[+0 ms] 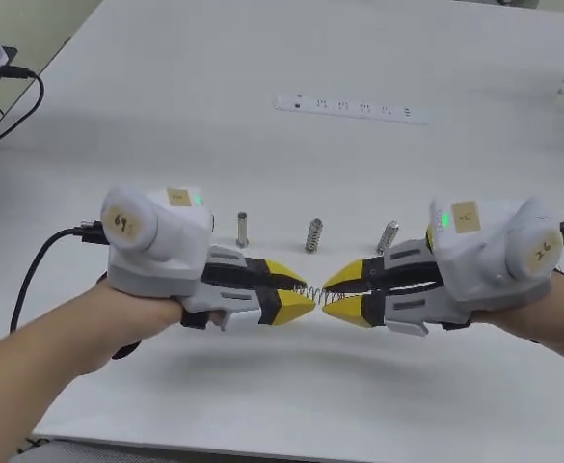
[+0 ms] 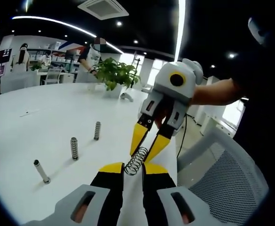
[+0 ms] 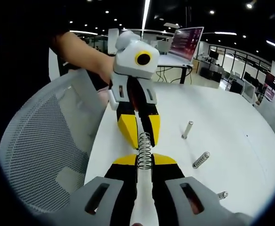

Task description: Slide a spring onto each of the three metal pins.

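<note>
The left gripper (image 1: 299, 295) and the right gripper (image 1: 332, 292) are meeting tip to tip at the lower centre of the head view, just above the white tabletop (image 1: 262, 58). They are carrying one loose spring (image 1: 315, 292) between them. Both pairs of fingers are standing narrow, and each pair is pinching one end of the loose spring. In the left gripper view the coil is running from that gripper's own yellow fingers (image 2: 113, 168) up and to the right into the tips of the other gripper. Behind the grippers, in the middle band of the head view, three pins are standing upright in a row, well apart from one another. The bare pin (image 1: 242, 230) at the left of the row is carrying nothing. The middle pin (image 1: 313, 234) and the right-hand pin (image 1: 388, 236) are each wearing a coil already. The task therefore appears to be two-thirds done, with one spring left to fit. The remaining step will likely call for one gripper to release its end, so that the other can line the coil's open end over the bare pin and lower it.
</note>
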A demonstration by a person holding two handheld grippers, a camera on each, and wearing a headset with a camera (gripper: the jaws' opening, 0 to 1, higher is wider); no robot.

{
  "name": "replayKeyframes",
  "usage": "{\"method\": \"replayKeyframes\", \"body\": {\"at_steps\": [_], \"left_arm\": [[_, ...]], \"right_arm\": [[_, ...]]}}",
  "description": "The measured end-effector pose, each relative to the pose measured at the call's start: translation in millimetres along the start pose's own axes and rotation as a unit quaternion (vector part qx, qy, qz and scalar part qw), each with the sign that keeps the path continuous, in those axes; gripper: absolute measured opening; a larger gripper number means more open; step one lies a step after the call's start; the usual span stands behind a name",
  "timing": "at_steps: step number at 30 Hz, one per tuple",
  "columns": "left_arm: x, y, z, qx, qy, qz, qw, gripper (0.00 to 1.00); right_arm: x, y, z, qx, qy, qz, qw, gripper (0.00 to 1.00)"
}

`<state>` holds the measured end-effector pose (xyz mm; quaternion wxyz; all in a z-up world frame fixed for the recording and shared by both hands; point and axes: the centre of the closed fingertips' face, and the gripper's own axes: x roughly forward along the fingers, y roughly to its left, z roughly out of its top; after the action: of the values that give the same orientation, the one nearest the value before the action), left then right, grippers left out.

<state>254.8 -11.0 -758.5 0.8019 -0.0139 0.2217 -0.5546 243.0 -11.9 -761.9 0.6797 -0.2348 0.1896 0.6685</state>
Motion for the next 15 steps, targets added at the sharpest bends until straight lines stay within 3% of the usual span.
{"method": "replayKeyframes", "body": {"at_steps": [15], "left_arm": [[-0.3,-6.7,2.7,0.035,0.000,-0.010,0.9993,0.03]], "right_arm": [[-1.4,4.8,1.7,-0.002,0.004,0.013,0.9999,0.08]]}}
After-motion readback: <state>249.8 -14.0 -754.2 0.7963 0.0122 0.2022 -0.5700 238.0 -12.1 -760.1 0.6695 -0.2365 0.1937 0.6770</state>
